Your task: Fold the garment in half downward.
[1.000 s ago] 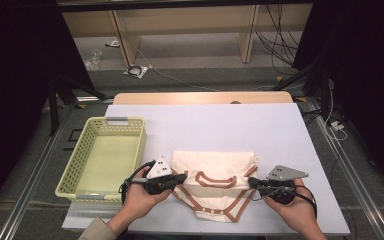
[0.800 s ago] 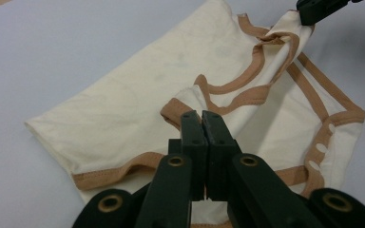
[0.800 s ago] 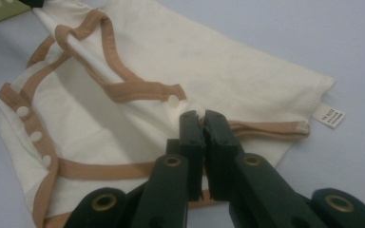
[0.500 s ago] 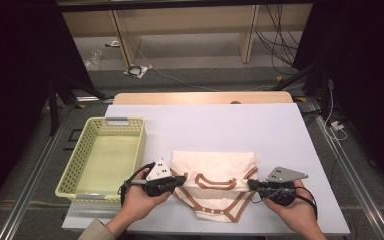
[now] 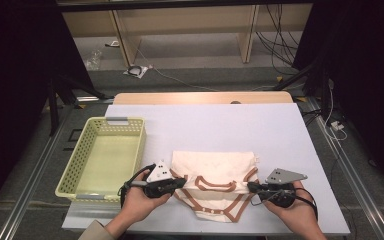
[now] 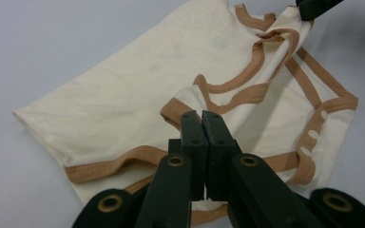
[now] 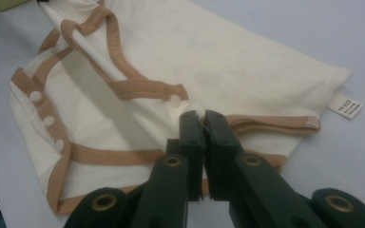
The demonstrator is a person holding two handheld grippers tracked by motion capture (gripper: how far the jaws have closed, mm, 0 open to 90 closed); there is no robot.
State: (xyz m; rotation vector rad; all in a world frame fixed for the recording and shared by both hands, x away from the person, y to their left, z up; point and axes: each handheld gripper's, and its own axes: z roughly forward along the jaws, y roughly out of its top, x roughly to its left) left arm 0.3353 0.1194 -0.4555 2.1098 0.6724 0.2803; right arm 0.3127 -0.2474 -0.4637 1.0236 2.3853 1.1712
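A cream baby bodysuit (image 5: 214, 169) with brown trim lies folded on the white table near its front edge. My left gripper (image 5: 182, 183) is at the garment's left side, shut on a brown-trimmed edge. In the left gripper view the shut jaws (image 6: 202, 117) pinch that edge of the bodysuit (image 6: 123, 95), lifted slightly off the table. My right gripper (image 5: 252, 187) is at the right side, shut on the opposite trimmed edge. The right gripper view has its jaws (image 7: 199, 117) pinching the bodysuit (image 7: 228, 57) beside a snap, with a small label (image 7: 349, 107) at the corner.
A pale yellow mesh basket (image 5: 76, 172) stands to the left of the garment, close to the left hand. The white table (image 5: 205, 125) stretches bare behind the bodysuit. Beyond its far edge are a floor, cables and shelf legs.
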